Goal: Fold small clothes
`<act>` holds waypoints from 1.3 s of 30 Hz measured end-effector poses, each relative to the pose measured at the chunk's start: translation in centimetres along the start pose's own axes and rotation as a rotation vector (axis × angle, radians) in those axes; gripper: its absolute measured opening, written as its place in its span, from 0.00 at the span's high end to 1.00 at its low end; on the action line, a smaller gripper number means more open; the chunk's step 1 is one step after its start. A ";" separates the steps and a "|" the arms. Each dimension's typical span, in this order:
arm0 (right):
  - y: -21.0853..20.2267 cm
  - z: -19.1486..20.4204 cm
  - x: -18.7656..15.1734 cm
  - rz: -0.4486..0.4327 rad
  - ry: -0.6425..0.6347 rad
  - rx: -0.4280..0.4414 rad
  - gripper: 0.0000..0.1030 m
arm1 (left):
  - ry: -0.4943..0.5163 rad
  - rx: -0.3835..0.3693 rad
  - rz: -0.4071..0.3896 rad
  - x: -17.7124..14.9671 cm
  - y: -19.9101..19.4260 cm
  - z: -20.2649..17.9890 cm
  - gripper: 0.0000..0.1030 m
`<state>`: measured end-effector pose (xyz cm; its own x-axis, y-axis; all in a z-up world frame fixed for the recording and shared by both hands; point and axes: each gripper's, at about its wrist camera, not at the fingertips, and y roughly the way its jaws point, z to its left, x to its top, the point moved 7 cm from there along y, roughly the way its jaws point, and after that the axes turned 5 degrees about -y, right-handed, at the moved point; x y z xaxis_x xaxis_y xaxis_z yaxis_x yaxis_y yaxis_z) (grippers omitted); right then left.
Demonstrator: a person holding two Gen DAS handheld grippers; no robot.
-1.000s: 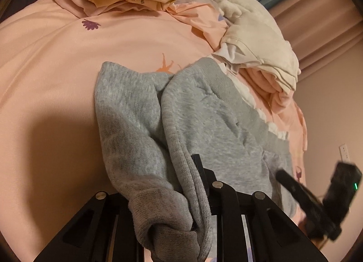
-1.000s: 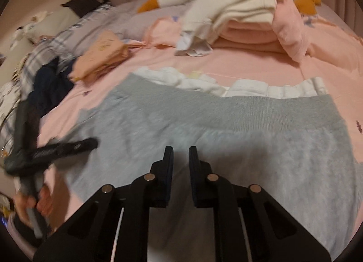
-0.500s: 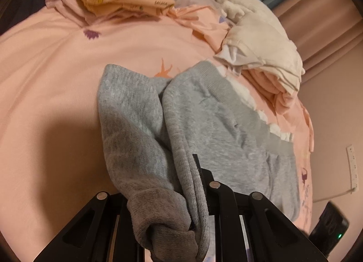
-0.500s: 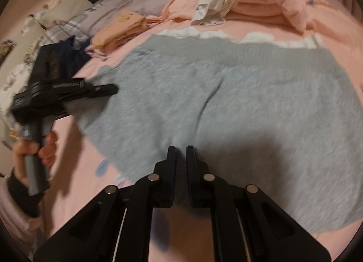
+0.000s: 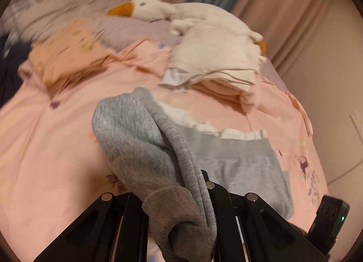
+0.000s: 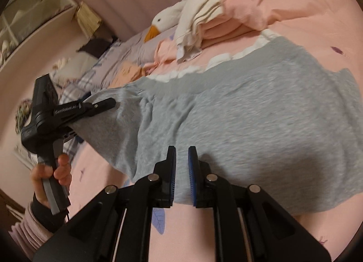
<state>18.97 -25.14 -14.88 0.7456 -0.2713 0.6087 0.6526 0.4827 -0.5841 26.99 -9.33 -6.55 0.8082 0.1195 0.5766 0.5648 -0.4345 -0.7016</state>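
Small grey sweatpants (image 6: 261,112) lie spread on the pink bedspread (image 6: 317,23), waistband toward the far side. My left gripper (image 5: 181,212) is shut on one grey leg cuff (image 5: 181,223) and holds it lifted; it shows at the left of the right wrist view (image 6: 106,104) with the cloth hanging from it. My right gripper (image 6: 182,171) hovers just above the near edge of the pants, jaws a narrow gap apart with nothing between them.
A stack of folded cream and pink clothes (image 5: 217,67) and a white plush goose (image 5: 158,9) lie beyond the pants. A folded peach garment (image 5: 68,55) lies far left. Dark clothes (image 5: 6,69) sit at the left edge.
My left gripper has lifted the grey leg and swung it over, folding the cloth. My right gripper has pulled back toward the near edge of the pants, its gap slightly wider.
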 end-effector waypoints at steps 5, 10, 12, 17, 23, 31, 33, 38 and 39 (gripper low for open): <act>-2.5 -2.9 1.0 -0.061 0.096 0.002 0.87 | 0.079 -0.019 0.008 -0.1 0.1 -4.6 0.92; -5.1 -6.2 1.2 -0.103 0.185 -0.021 0.87 | 0.160 -0.071 0.034 -1.2 1.2 -10.2 0.92; -6.0 -7.2 1.1 -0.123 0.217 -0.017 0.87 | 0.185 -0.086 0.053 -2.1 1.8 -11.9 0.92; -8.6 -10.2 1.0 -0.194 0.305 -0.022 0.87 | 0.246 -0.116 0.123 -5.1 4.8 -16.2 0.92; -10.5 -12.3 0.8 -0.254 0.390 0.024 0.81 | 0.300 -0.092 0.261 -9.6 9.6 -18.2 0.91; -11.2 -13.8 0.6 -0.280 0.490 0.123 0.60 | 0.243 -0.171 0.403 -11.7 10.5 -18.2 0.36; -11.2 -14.0 0.6 -0.282 0.506 0.140 0.58 | 0.237 -0.201 0.404 -11.5 9.7 -18.6 0.36; -11.1 -13.6 0.8 -0.275 0.518 0.194 0.48 | 0.221 -0.283 0.368 -10.5 6.5 -18.1 0.36; -11.0 -13.5 0.8 -0.271 0.519 0.197 0.47 | 0.225 -0.289 0.344 -10.1 5.5 -17.6 0.36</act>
<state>14.23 -41.88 -15.26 0.5579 -0.7515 0.3522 0.8275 0.4714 -0.3049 18.98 -28.71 -8.89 0.8654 -0.2561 0.4308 0.1769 -0.6482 -0.7407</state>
